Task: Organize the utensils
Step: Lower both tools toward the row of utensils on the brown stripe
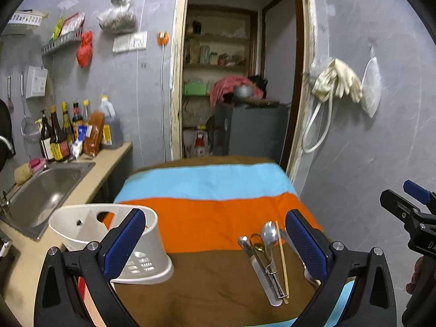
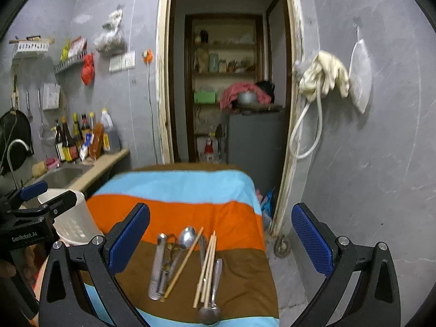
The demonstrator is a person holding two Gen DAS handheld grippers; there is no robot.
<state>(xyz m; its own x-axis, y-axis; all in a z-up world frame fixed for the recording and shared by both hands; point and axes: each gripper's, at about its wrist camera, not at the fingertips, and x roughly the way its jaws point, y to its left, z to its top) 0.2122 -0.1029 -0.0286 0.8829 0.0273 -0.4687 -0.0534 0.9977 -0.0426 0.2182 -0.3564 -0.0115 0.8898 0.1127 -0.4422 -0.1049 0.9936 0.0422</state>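
While both grippers gape, the spoon (image 2: 187,236) lies lengthwise — bowl pointing away.

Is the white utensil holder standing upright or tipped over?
Upright: the holder stands on its base on the striped cloth, open top facing up.

A small home kitchen: at nine o'clock a steel sink (image 1: 46,188) is set into a beige counter (image 1: 109,158), sauce bottles (image 1: 58,133) behind it, ladles hanging on the grey wall; at twelve o'clock a doorway shows pantry shelves (image 1: 218,51).
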